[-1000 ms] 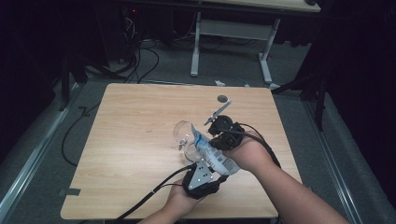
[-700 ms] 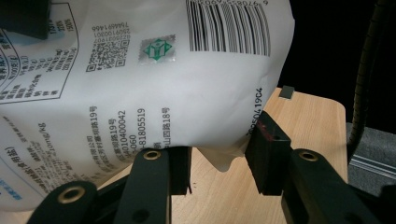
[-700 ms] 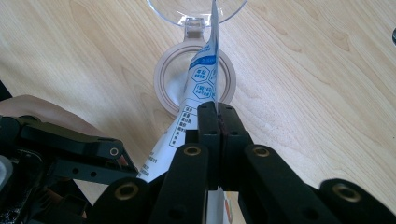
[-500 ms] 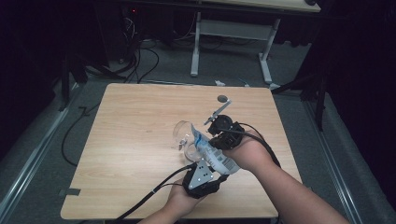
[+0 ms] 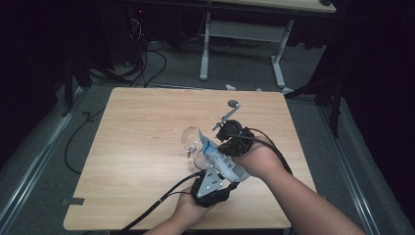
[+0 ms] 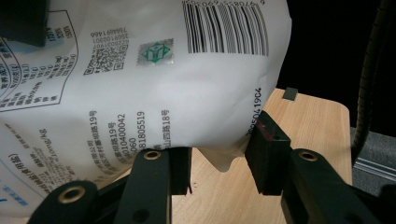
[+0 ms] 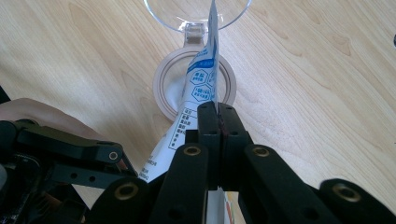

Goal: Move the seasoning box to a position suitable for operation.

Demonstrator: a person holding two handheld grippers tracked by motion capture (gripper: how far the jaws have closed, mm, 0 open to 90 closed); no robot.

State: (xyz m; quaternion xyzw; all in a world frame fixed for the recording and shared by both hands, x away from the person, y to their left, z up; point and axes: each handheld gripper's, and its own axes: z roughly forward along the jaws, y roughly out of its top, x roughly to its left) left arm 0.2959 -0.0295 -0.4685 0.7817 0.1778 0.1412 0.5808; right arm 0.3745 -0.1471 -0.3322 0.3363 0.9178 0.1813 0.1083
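Wooden table (image 5: 137, 147), cables (image 5: 147, 63) behind

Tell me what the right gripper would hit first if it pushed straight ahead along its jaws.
Probably the clear glass. The right gripper is shut on the white pouch, and its jaws point along the pouch toward the glass's round foot and bowl just beyond. Depth is hard to judge, so the table might come first.

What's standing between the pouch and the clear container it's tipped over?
Nothing visible. The pouch, pinched edge-on in the right gripper, already hangs over the clear container. The left gripper brackets the pouch's bottom corner, jaws apart.
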